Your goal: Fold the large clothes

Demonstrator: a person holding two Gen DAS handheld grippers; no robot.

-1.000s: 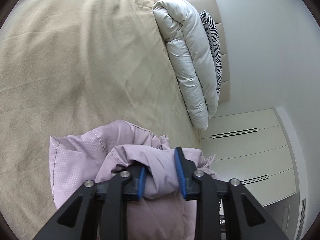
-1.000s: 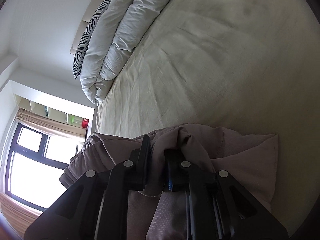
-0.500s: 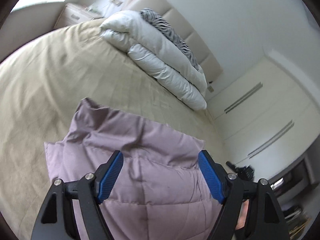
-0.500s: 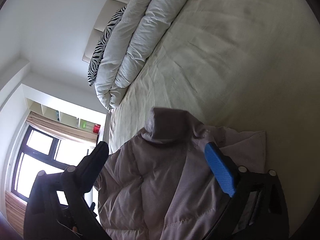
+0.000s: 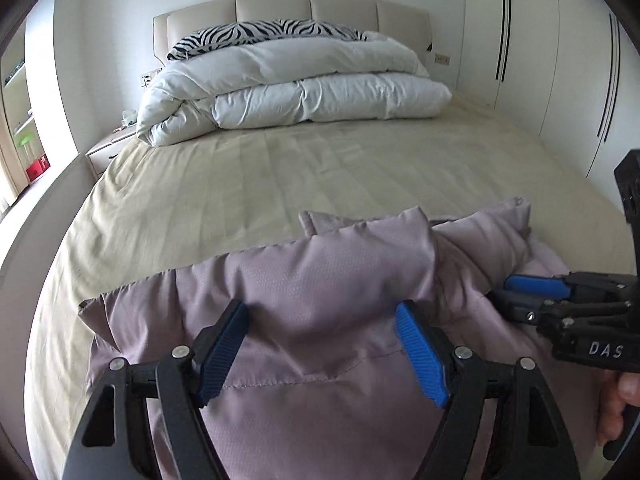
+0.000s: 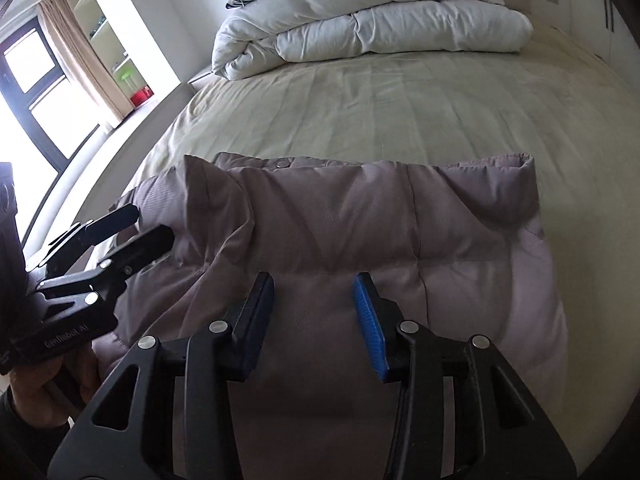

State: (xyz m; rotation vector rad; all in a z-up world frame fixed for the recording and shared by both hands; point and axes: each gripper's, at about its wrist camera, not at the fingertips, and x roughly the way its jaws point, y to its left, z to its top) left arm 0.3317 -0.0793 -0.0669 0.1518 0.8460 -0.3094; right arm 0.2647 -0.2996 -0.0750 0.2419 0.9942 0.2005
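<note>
A mauve quilted jacket [image 5: 320, 280] lies folded on the near end of the bed; it also shows in the right wrist view [image 6: 360, 224]. My left gripper [image 5: 322, 344] is open and empty just above the jacket's left part. My right gripper [image 6: 316, 320] is open and empty over the jacket's middle. The right gripper [image 5: 560, 300] shows at the right edge of the left wrist view. The left gripper [image 6: 132, 232] shows at the left edge of the right wrist view, jaws apart, at the jacket's left edge.
The beige bed sheet [image 5: 280, 168] stretches ahead. A folded white duvet [image 5: 300, 92] and a zebra pillow [image 5: 264, 34] lie at the headboard. White wardrobes [image 5: 560, 60] stand to the right. A nightstand [image 5: 108, 148] and a window [image 6: 36, 92] are to the left.
Both grippers have let go of the jacket and opened. They have swung to face the headboard. The jacket now lies folded on the bed.
</note>
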